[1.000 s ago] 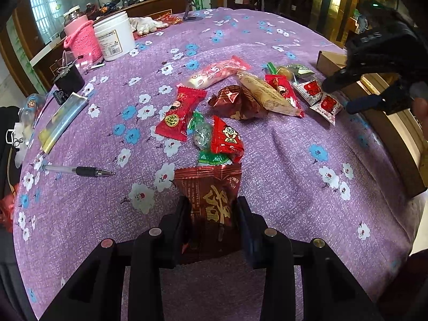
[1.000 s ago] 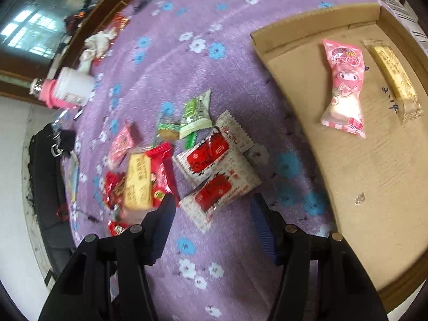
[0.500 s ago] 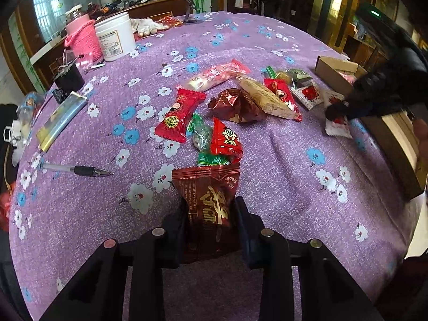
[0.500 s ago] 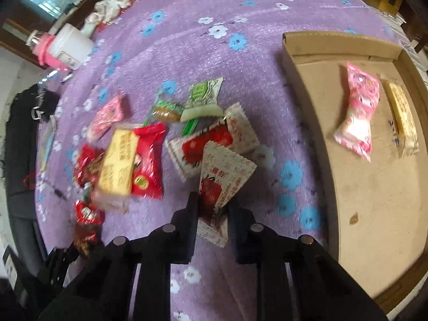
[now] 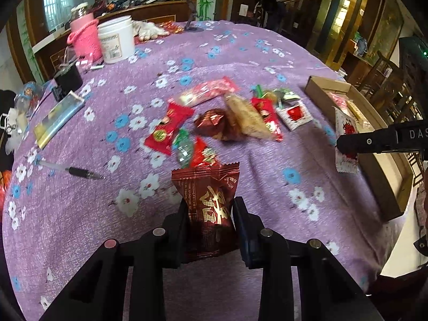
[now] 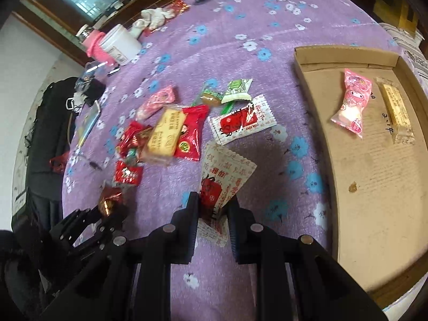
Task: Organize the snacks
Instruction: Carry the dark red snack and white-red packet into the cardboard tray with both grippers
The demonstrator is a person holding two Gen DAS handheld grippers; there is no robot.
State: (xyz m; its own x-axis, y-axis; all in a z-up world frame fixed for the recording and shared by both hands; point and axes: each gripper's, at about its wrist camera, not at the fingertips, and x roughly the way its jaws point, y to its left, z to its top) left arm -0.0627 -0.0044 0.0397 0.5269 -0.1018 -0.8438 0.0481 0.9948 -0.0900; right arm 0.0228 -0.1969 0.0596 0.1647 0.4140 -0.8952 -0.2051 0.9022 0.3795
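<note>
My left gripper [image 5: 211, 208] is shut on a dark red snack packet [image 5: 208, 203] with gold lettering, held just above the purple flowered cloth. My right gripper [image 6: 212, 203] is shut on a white-and-red sachet [image 6: 224, 176], lifted off the cloth left of the cardboard box [image 6: 374, 182]. In the left wrist view the same sachet [image 5: 346, 125] hangs from the right gripper at the right edge. A pile of loose snacks [image 6: 174, 131] lies in the middle of the table, with a second white-and-red sachet [image 6: 242, 123] beside it. The box holds a pink packet [image 6: 350, 101] and a yellow bar [image 6: 396, 109].
A pen [image 5: 72, 171] and a flat silver-yellow pack [image 5: 58, 117] lie at the left of the cloth. A white tub [image 5: 116, 40], a pink jar [image 5: 85, 34] and a black case [image 5: 67, 80] stand at the back left. A black bag [image 6: 45, 139] hangs past the table's left edge.
My right gripper shut on the white-and-red sachet and lifted it off the cloth toward the box. My left gripper keeps its hold on the dark red packet, nearly still.
</note>
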